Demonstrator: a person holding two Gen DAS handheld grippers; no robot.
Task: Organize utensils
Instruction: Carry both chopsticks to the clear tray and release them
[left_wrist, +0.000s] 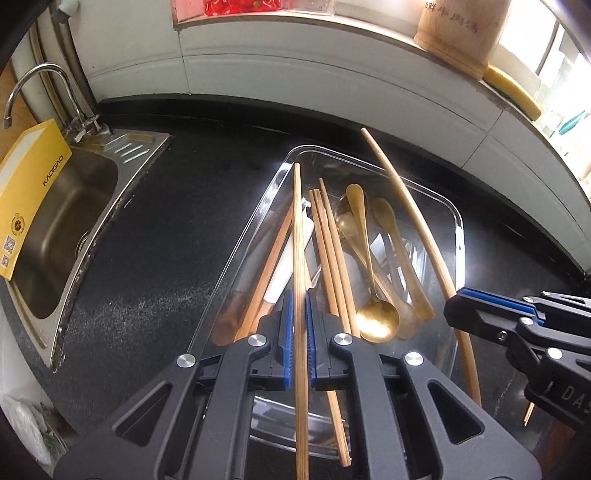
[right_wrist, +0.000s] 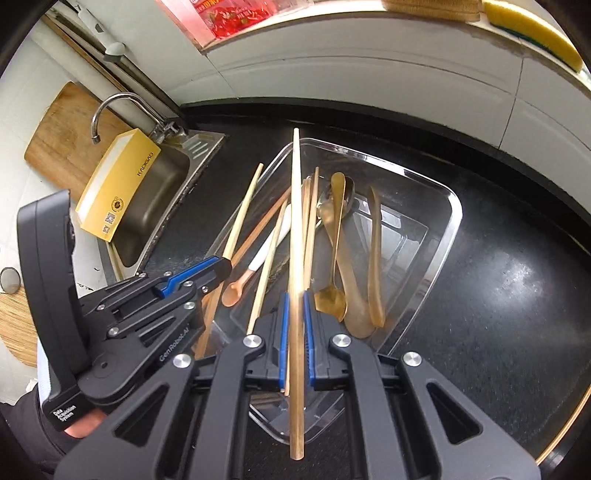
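Observation:
A clear plastic tray (left_wrist: 456, 221) (right_wrist: 452, 206) on the black counter holds several wooden chopsticks, gold spoons (left_wrist: 376, 321) (right_wrist: 332, 299) and a white-handled spoon (right_wrist: 236, 291). My left gripper (left_wrist: 299, 314) is shut on one wooden chopstick (left_wrist: 298, 240) and holds it lengthwise above the tray. My right gripper (right_wrist: 294, 314) is shut on another chopstick (right_wrist: 295, 206) above the tray's right part. In the left wrist view the right gripper (left_wrist: 480, 306) enters from the right, gripping the long chopstick (left_wrist: 410, 210). In the right wrist view the left gripper (right_wrist: 218, 269) shows at left.
A steel sink (left_wrist: 74, 206) (right_wrist: 155, 199) with a tap (left_wrist: 33, 81) lies to the left, with a yellow box (left_wrist: 29, 192) (right_wrist: 118, 184) leaning in it. A wooden board (right_wrist: 62, 144) stands behind. A windowsill holds a wooden block (left_wrist: 458, 33) and yellow sponge (right_wrist: 535, 33).

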